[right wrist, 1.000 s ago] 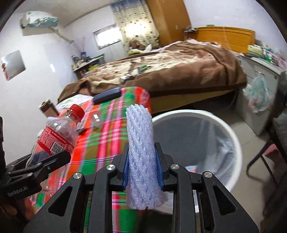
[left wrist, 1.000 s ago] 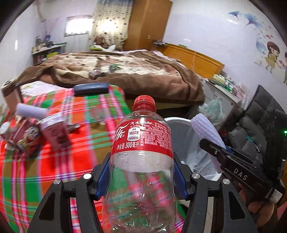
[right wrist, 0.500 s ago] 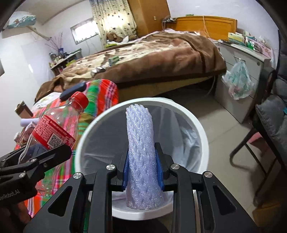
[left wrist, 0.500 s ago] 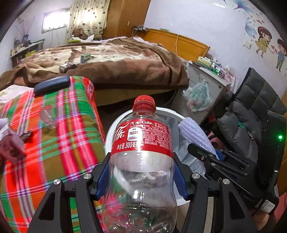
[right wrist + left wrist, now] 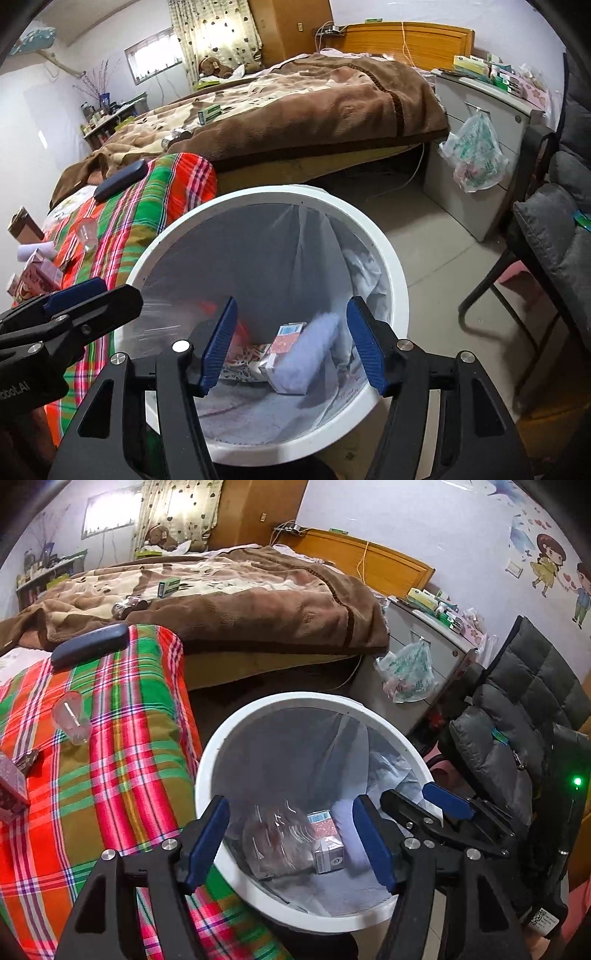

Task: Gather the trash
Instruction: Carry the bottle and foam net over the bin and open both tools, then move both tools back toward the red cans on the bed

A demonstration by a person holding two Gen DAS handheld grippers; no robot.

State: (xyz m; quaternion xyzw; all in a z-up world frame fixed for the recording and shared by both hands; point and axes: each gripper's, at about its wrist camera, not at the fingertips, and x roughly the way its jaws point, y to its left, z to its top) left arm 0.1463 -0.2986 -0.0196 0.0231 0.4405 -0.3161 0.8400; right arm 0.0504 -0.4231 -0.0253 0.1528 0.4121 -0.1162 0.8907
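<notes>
My left tool (image 5: 291,834) hangs over the white bin (image 5: 207,760) with its blue pads spread wide and nothing between them. My right tool (image 5: 291,341) is the same, pads apart and bare, above the bin from the other side; in the left view it pokes in at 4 o'clock.

Down in the lined bin lies the clear plastic bottle (image 5: 275,840) on its side (blurred, so I cannot read its label), touching a small carton (image 5: 327,840) at its 3 o'clock. From the right wrist the pale foam sleeve (image 5: 308,356) leans against that carton.

Outward at 9 o'clock sits the counter under a red and green plaid cloth (image 5: 110,738), carrying a clear cup (image 5: 72,722) tipped over and a dark case (image 5: 90,644) at its far edge. Beyond, at 12 o'clock, is the bed with a brown blanket (image 5: 258,602).
</notes>
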